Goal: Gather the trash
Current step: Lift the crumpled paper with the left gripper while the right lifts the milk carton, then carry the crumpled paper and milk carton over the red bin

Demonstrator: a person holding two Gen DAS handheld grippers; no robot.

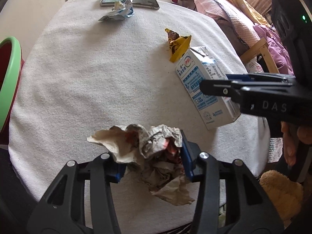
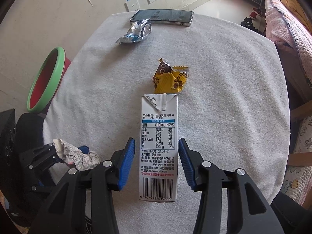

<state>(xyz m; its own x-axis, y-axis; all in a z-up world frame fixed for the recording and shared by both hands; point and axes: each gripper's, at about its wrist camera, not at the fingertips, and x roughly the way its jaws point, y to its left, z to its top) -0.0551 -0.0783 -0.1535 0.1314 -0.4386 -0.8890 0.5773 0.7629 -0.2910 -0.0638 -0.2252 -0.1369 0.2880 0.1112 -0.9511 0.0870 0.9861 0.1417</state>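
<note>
My left gripper (image 1: 152, 156) is shut on a crumpled paper wad (image 1: 154, 152) near the table's front edge; the wad also shows in the right wrist view (image 2: 76, 156). My right gripper (image 2: 157, 156) is open around a white and blue milk carton (image 2: 159, 146) lying on the table, with small gaps between the blue pads and its sides. The carton (image 1: 206, 89) and the right gripper (image 1: 214, 82) also show in the left wrist view. A yellow snack wrapper (image 2: 169, 78) lies just beyond the carton. A silver and blue wrapper (image 2: 135, 32) lies at the far side.
A white towel covers the table (image 2: 224, 87). A phone (image 2: 161, 16) lies at the far edge. A red bin with a green rim (image 2: 46, 80) stands off the table's left side. A bed with bedding (image 1: 224, 9) is to the right.
</note>
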